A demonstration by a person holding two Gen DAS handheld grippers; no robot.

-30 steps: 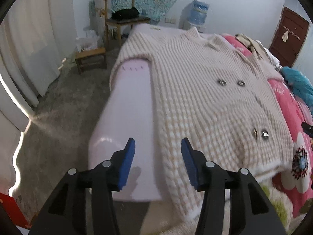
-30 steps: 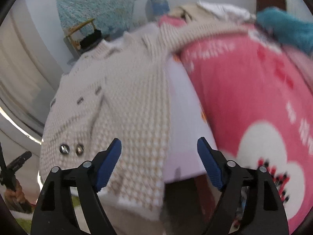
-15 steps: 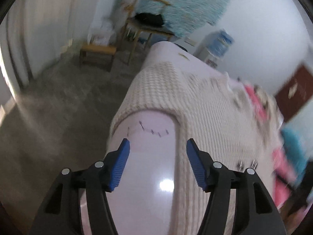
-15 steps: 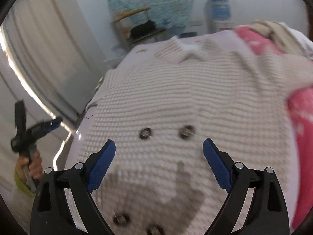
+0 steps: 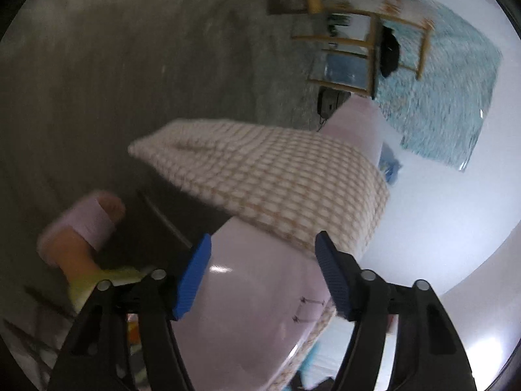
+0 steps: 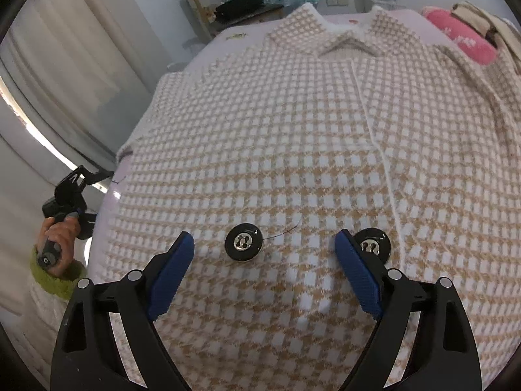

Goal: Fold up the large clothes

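Observation:
A large cream-and-tan checked coat point(image 6: 293, 130) lies front-up on the lilac bed sheet point(image 5: 254, 293), collar point(image 6: 342, 39) at the far end. My right gripper point(image 6: 263, 260) hovers over its front. A black button point(image 6: 243, 241) lies in the gap and another point(image 6: 374, 246) sits beside the right finger. Its jaws are closing a little and press on nothing. My left gripper point(image 5: 262, 260) is rolled on its side at the bed's left edge, jaws opening with nothing held. The coat's sleeve point(image 5: 276, 182) hangs over the edge just ahead of it. The right wrist view shows the left gripper point(image 6: 88, 179) in a hand point(image 6: 58, 238).
A wooden chair point(image 6: 228, 3) with a dark bundle stands past the bed's head, under a teal cloth point(image 5: 449, 97) on the wall. A pink quilt point(image 6: 462, 42) and heaped clothes lie at the far right. White curtains point(image 6: 65, 65) hang on the left. A blurred foot point(image 5: 88, 224) stands on the grey floor.
The left gripper rolled about a quarter turn, dropped beside the bed's edge toward the hanging sleeve, and its jaws widened. The right gripper swung from the coat's right edge to over the buttons.

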